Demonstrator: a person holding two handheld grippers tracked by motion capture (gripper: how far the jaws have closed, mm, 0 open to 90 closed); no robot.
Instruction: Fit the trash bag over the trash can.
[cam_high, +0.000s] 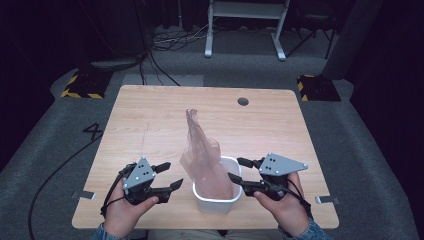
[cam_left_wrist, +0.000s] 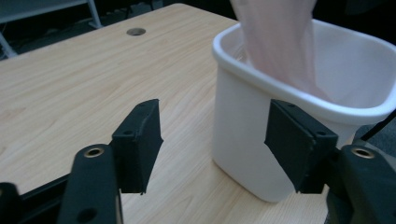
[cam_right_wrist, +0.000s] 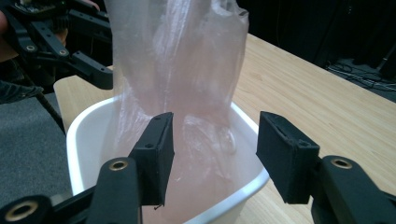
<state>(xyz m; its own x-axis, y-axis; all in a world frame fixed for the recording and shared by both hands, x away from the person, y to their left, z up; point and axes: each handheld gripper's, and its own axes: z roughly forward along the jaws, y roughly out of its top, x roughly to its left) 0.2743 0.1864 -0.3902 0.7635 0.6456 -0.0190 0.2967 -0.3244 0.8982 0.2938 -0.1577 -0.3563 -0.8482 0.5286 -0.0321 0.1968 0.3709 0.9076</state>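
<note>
Plastic bag (cam_high: 202, 152) stands in the white bin (cam_high: 218, 202) between both grippers; left gripper (cam_high: 169, 176) gapes empty just beside it, right gripper (cam_high: 239, 170) open over its rim.

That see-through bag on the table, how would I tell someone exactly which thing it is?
Look at the wooden table, then its near edge, where a white plastic tub stands between the two hand-held grippers. The bag stands up out of that tub: thin, crinkled, pinkish clear plastic rising to a twisted tip, the tallest thing on the table.
</note>
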